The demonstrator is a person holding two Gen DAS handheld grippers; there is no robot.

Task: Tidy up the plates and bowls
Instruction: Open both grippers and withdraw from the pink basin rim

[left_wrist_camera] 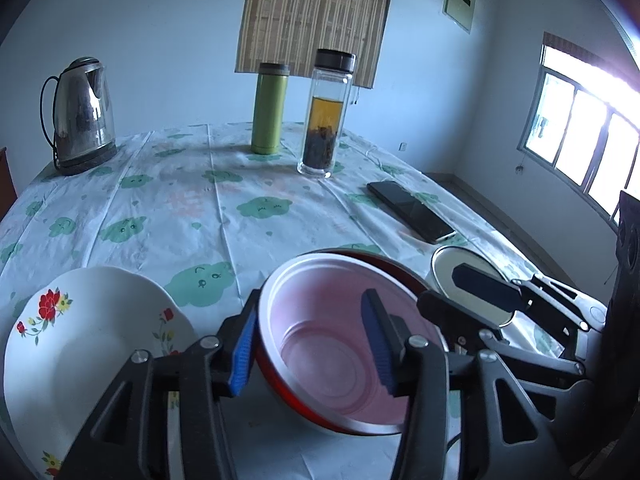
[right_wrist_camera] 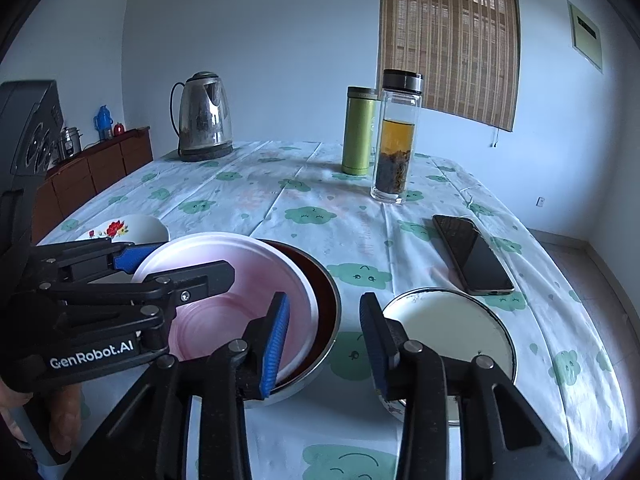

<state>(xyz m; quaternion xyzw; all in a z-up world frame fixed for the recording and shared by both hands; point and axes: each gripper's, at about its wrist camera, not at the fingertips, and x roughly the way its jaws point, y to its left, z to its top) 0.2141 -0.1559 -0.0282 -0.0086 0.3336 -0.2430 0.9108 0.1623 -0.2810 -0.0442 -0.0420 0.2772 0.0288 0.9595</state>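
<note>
Now | step: nesting pink bowl in red bowl on table | left gripper jaws straddle pink rim, seemingly not clamped | right gripper jaws wide, empty | next: release, fetch flowered plate.

Pink bowl sat nested inside a red bowl with a metallic rim, lower centre of the left wrist view; the pink one was tilted, its rim raised on the left side. In the right wrist view the pair lay at lower left of centre, the red bowl's dark interior showing on the right. White floral plate, red flowers on the rim, lay at lower left, near the bowls. Small white plate with a dark rim lay flat at lower right, apart from the bowls.
</note>
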